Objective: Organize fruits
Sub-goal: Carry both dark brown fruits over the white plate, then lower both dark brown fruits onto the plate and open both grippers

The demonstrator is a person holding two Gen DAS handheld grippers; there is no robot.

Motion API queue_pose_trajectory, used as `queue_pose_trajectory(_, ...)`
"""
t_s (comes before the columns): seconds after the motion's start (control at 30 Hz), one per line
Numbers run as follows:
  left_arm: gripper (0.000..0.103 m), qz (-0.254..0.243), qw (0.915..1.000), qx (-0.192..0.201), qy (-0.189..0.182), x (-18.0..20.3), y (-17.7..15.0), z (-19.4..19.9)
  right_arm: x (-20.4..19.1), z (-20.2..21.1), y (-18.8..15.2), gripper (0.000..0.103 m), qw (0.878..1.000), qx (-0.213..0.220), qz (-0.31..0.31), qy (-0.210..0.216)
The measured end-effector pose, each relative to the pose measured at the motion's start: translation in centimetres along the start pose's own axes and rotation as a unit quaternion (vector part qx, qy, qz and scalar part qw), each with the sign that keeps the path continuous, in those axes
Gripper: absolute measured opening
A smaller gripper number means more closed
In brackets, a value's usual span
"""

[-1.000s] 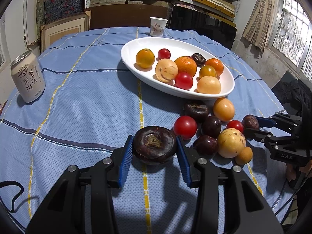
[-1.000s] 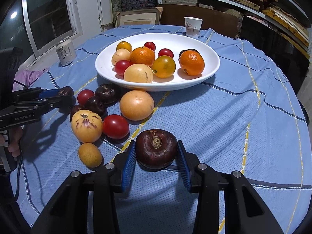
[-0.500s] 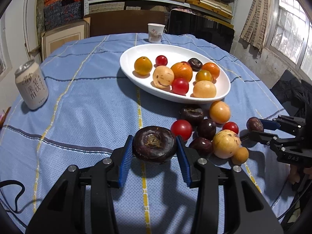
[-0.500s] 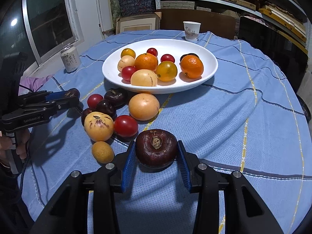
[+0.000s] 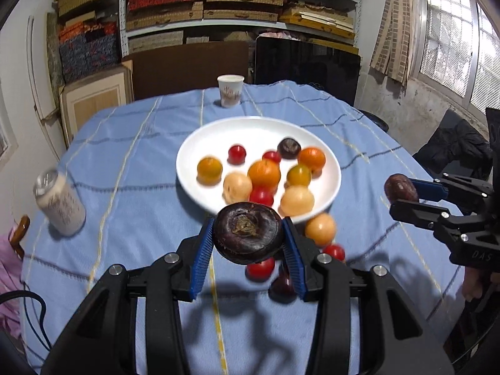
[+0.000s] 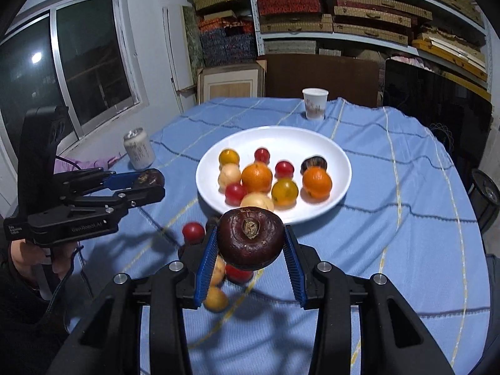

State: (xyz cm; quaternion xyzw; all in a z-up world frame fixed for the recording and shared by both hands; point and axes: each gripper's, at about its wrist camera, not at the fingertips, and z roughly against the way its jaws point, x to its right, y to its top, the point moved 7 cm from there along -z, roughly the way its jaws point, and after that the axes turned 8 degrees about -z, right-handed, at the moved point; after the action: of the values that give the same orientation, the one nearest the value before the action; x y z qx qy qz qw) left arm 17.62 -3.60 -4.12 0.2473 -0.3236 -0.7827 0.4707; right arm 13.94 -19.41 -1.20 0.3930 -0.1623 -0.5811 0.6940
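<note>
Round counter under blue cloth, shelves of boxes behind; white plate of fruit mid-counter. Both grippers, left and right, raised, fingers each clamping a dark fruit. Dark window only in right view.

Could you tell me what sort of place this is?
Probably a storeroom or back room used for eating: shelves stacked with flat boxes, framed panels leaning on the wall, and a table under a blue cloth.
</note>
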Motion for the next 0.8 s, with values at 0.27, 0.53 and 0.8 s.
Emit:
queue_pose_trajectory(0.27, 0.042, -0.008, 0.9999, -0.005, -0.008, -1.7, 6.3, -5.1, 1.9, -4.4, 6.7, 0.042, 1.0, -0.007, 0.001, -0.023)
queue_pose_trajectory(0.53, 0.042, -0.007, 0.9983, -0.055, 0.016, -5.3, 9.2, -14.3, 4.7, -13.3, 11.1, 0.042, 0.998, -0.052, 0.002, -0.043)
queue_pose_trajectory(0.8, 0.042, 0.019, 0.9944, -0.103, 0.017, -6.7, 8.6, -20.0, 6.1, -20.9, 11.1, 0.042, 0.992, -0.103, -0.002, -0.07)
